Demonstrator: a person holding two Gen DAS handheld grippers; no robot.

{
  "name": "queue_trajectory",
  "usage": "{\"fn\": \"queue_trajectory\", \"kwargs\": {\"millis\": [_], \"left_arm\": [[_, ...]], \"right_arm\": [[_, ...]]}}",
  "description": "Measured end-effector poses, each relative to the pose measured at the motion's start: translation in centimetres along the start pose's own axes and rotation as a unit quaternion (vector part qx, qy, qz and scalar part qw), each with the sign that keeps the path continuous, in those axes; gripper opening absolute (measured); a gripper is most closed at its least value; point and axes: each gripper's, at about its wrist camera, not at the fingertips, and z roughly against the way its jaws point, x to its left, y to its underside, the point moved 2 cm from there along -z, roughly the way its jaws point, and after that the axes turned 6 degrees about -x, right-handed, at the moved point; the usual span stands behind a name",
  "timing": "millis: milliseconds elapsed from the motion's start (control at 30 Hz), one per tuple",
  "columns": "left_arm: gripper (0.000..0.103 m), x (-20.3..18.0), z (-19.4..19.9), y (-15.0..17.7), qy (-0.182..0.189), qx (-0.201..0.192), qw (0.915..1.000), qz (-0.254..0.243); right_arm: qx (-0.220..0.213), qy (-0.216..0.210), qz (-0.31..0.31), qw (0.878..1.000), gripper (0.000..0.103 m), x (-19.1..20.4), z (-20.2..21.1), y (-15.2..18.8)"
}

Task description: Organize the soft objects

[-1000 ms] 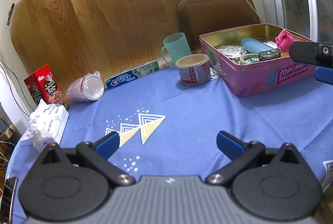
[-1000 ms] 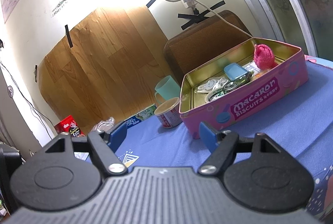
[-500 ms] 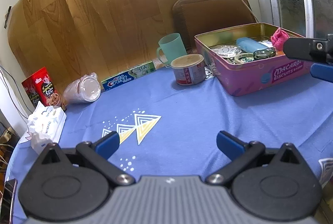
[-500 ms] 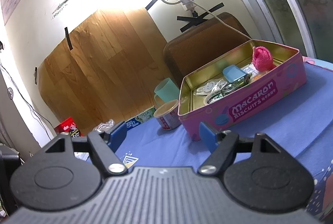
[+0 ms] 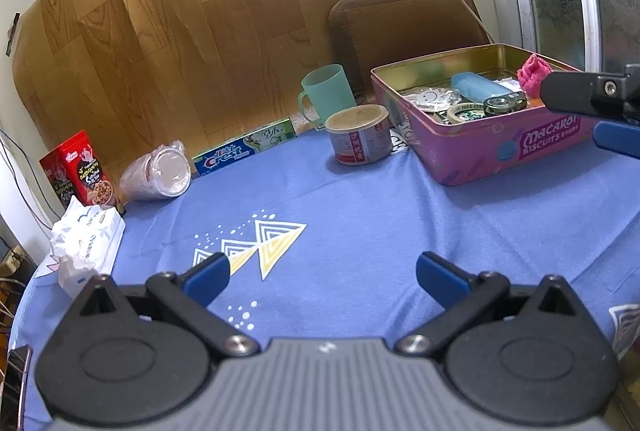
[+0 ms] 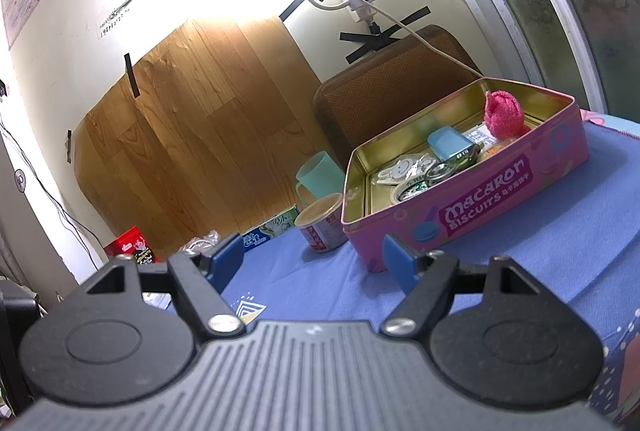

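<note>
Pink cloth [image 6: 503, 113] seemingly beyond right gripper [image 6: 312, 257]

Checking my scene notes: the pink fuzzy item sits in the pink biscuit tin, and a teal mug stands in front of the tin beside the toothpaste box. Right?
Not quite: the teal mug stands behind the round lidded can, left of the pink biscuit tin, not in front, as the left wrist view shows. The pink fuzzy item is inside the tin; the toothpaste box is beside the mug.

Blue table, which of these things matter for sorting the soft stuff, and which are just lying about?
Belongs to the job:
- pink fuzzy cloth in the macaron tin
- tissue pack
- both open hand-held grippers: left, right

Just lying about:
- green mug
- lidded cup
- toothpaste box
- red snack box
- bagged plastic cups
</note>
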Motion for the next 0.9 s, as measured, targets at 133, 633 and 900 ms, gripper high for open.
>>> {"fn": "queue_trajectory", "kwargs": {"millis": [133,633,900], "left_arm": [[0.103,-0.03,0.04,-0.03,0.002,-0.002,1.0000,0.001],[0.103,-0.05,-0.21,0.10,0.004,0.002,1.0000,-0.003],[0.103,-0.16,-0.34,0.18,0.004,0.005,1.0000,-0.006]], "right_arm": [[0.000,0.000,0.000,1.000,0.079,0.00,0.00,0.01],[0.001,0.002,-0.001,1.000,0.079,-0.15,-0.07,0.03],[0.002,0.001,-0.001,1.000,0.079,-0.17,-0.07,0.02]]}}
